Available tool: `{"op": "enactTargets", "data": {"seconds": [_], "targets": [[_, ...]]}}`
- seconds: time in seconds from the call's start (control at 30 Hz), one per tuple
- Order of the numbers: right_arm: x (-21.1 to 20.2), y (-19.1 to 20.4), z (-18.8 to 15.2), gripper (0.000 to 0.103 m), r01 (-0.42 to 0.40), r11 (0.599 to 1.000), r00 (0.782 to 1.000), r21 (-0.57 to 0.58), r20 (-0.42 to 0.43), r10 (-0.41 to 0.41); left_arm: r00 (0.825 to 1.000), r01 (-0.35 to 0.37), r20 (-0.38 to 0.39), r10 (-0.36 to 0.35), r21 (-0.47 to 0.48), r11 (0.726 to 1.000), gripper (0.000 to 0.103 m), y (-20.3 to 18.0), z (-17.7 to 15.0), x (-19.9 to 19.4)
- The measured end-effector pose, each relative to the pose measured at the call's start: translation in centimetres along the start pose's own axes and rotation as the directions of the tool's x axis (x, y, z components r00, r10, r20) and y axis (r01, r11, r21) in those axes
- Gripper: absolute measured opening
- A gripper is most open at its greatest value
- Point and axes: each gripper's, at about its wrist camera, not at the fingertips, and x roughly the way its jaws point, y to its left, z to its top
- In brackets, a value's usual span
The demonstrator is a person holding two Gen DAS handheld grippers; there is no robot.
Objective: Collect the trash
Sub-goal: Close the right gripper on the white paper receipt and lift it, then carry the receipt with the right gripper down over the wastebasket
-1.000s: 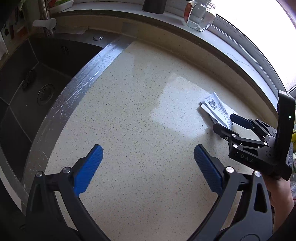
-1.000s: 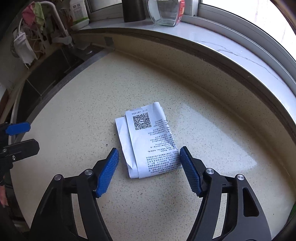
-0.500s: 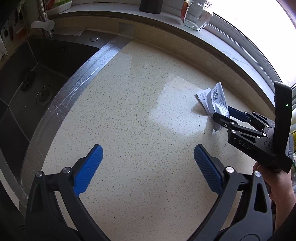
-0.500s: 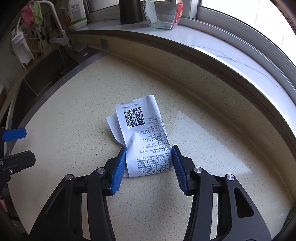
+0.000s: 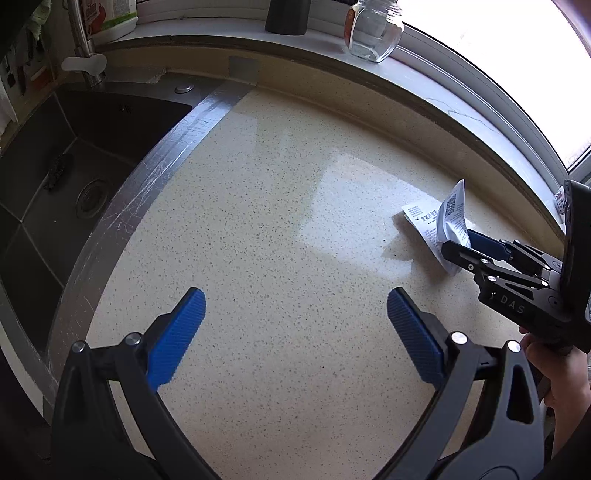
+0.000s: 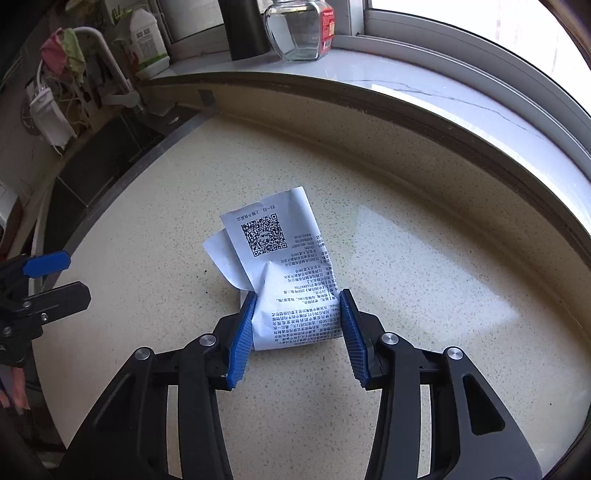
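A white printed paper receipt with a QR code lies on the speckled countertop. My right gripper is shut on its near end; both blue pads press the sides and the paper buckles upward. The receipt also shows in the left wrist view, bent up at the right gripper's tips. My left gripper is open and empty, above bare counter to the left of the receipt.
A dark steel sink with a tap lies left of the counter. A glass jar, a dark cylinder and a white bottle stand on the windowsill behind. A raised ledge bounds the counter.
My right gripper's fingers have closed from either side onto the receipt, crumpling and lifting its far end. My left gripper has stayed open and nearly still.
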Motion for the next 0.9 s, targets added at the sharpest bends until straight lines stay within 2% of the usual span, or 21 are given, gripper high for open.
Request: {"op": "enactTargets", "data": {"seconds": [0.27, 0.4, 0.5, 0.7, 0.9], "targets": [[-4.1, 0.6, -2.0, 0.045, -0.084, 0.994, 0.996, 0.074, 0.022, 0.083, 1.0, 0.018, 0.013, -0.019, 0.044, 0.999, 0.096, -0.3, -1.6, -1.7], [-6.3, 2.1, -1.9, 0.045, -0.149, 0.984, 0.988, 0.097, 0.058, 0.144, 0.999, 0.033, 0.02, -0.033, 0.029, 0.999, 0.096, 0.8, -2.6, -2.9], [-8.3, 4.5, -1.5, 0.045, -0.197, 0.978, 0.978, 0.063, 0.084, 0.191, 0.998, 0.036, 0.048, -0.037, 0.019, 0.999, 0.096, 2.1, -3.5, -4.5], [-9.7, 13.7, -0.8, 0.045, -0.281, 0.951, 0.956, -0.129, 0.045, 0.289, 0.988, 0.024, 0.154, -0.01, -0.089, 0.996, 0.096, 8.3, -6.0, -9.8], [-8.3, 27.3, -1.8, 0.045, -0.402, 0.87, 0.913, -0.286, -0.059, 0.403, 0.975, -0.051, 0.202, 0.096, -0.22, 0.974, 0.096, 18.3, -11.8, -16.0]]}}
